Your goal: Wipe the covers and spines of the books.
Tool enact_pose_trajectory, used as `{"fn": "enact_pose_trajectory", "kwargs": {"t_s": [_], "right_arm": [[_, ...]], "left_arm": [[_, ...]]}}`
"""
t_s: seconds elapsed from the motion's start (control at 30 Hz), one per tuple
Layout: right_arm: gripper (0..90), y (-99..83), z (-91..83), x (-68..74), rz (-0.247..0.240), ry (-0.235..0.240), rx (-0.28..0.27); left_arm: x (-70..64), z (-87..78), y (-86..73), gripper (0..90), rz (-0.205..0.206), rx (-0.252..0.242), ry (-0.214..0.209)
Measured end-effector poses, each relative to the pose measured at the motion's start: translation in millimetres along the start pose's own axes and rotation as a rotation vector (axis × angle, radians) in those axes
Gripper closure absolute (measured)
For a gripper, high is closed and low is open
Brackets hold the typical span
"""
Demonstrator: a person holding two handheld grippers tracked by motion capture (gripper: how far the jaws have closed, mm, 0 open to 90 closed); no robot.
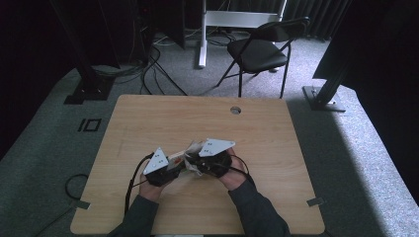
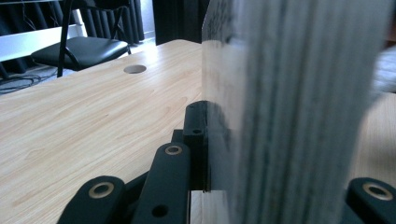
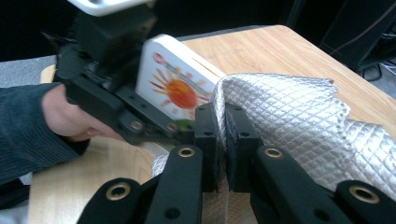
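Note:
A white board book (image 3: 173,85) with an orange sun on its cover is clamped in my left gripper (image 3: 140,122), its blurred page edges (image 2: 299,102) standing between the jaws in the left gripper view. My right gripper (image 3: 222,128) is shut on the edge of a silver quilted pouch (image 3: 299,116), right beside the book's corner. From above, the left gripper (image 1: 173,167) and the right gripper (image 1: 196,162) meet tip to tip over the near middle of the wooden table (image 1: 148,123), with the pouch (image 1: 193,148) bunched between them.
The table has a round cable hole (image 1: 235,110) near its far edge. Behind the table stand a black folding chair (image 1: 262,47), black stand feet (image 1: 89,91) and loose cables on the grey carpet. A cable (image 1: 132,180) trails from the left gripper.

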State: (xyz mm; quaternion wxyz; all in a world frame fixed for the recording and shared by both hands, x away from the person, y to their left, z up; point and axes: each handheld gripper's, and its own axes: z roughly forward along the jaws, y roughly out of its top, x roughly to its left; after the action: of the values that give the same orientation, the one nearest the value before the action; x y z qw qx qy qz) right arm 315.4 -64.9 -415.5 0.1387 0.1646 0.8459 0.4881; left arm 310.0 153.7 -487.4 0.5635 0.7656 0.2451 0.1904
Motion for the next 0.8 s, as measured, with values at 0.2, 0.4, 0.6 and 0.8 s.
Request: {"fn": "enact_pose_trajectory", "kwargs": {"t_s": [0.2,0.4,0.6,0.8], "right_arm": [[85.0,-7.4,-4.5,-11.7,0.023,-0.035,0.010],[85.0,-13.0,-6.9,-18.6,0.040,-0.053,0.013],[85.0,-20.5,-6.4,-21.1,0.061,-0.062,0.017],[84.9,-25.6,3.6,-12.4,0.046,-0.036,0.039]], "left_arm": [[0.9,-1.4,0.5,78.1,-0.004,-0.006,0.003],[0.9,-2.3,1.1,78.1,-0.004,-0.008,0.002],[0.7,-2.6,1.8,78.1,-0.005,-0.010,-0.001],[0.1,-3.9,3.5,78.1,-0.011,-0.025,-0.004]]}}
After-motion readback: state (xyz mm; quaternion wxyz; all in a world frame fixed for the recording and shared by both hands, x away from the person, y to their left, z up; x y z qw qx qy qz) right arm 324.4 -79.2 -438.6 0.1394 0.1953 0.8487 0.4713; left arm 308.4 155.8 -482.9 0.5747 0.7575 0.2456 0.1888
